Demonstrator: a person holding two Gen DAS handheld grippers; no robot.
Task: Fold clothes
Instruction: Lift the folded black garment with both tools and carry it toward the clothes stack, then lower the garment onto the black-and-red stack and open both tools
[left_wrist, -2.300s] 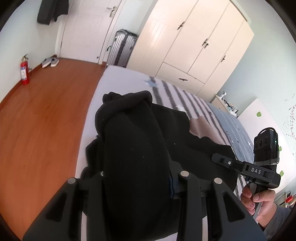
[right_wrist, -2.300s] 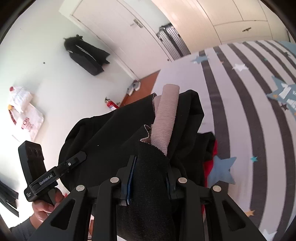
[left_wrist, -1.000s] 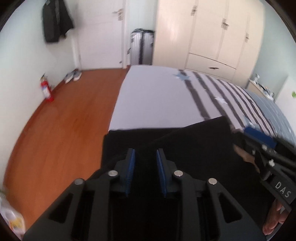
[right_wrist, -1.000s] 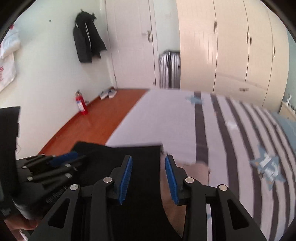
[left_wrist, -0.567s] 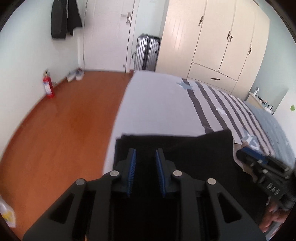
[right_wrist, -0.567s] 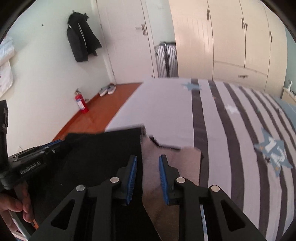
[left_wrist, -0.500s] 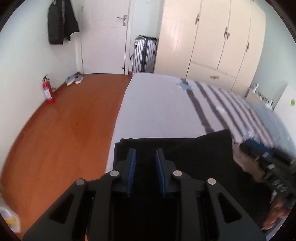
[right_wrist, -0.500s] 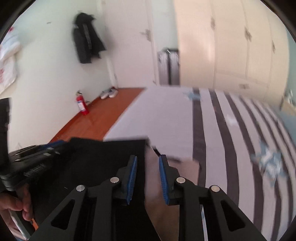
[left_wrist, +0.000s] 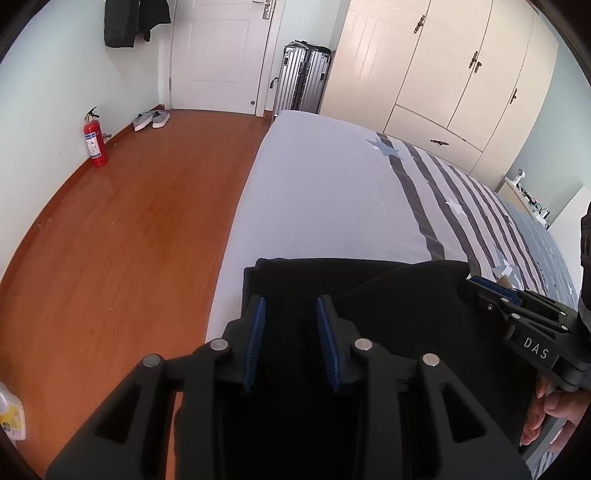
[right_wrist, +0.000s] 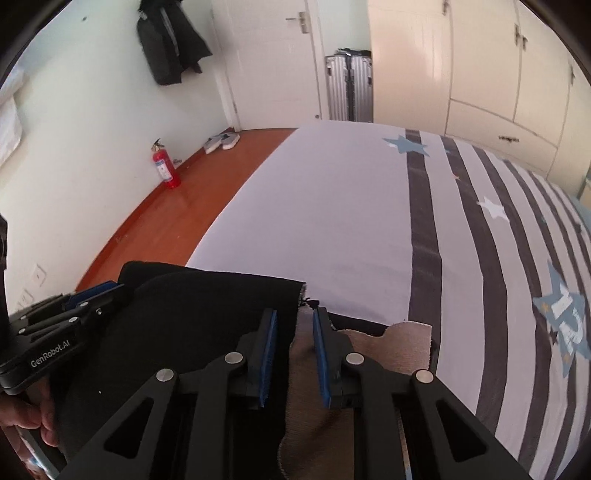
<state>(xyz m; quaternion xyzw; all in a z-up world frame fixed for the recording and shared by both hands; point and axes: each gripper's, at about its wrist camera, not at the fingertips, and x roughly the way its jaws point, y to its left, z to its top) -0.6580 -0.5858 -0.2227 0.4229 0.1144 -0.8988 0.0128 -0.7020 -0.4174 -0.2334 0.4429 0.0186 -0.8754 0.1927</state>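
A black garment (left_wrist: 388, 295) lies flat on the near end of the bed, its straight far edge across the sheet. My left gripper (left_wrist: 290, 314) sits over its left part, jaws a little apart with black cloth between the blue pads (left_wrist: 256, 325). My right gripper (right_wrist: 293, 325) sits over the garment's right edge (right_wrist: 207, 306), where black cloth meets a tan lining (right_wrist: 391, 347); its jaws are slightly apart. Each gripper shows in the other's view, the right one (left_wrist: 491, 291) and the left one (right_wrist: 96, 291).
The bed (left_wrist: 332, 192) has a pale sheet with grey stripes and blue stars. Wooden floor (left_wrist: 110, 221) lies to the left with a red fire extinguisher (left_wrist: 94, 138) and shoes (left_wrist: 151, 119). A suitcase (left_wrist: 304, 79), door and wardrobes stand beyond.
The garment was bunched and lifted in both shut grippers; now it lies spread flat on the bed and both grippers' jaws have parted.
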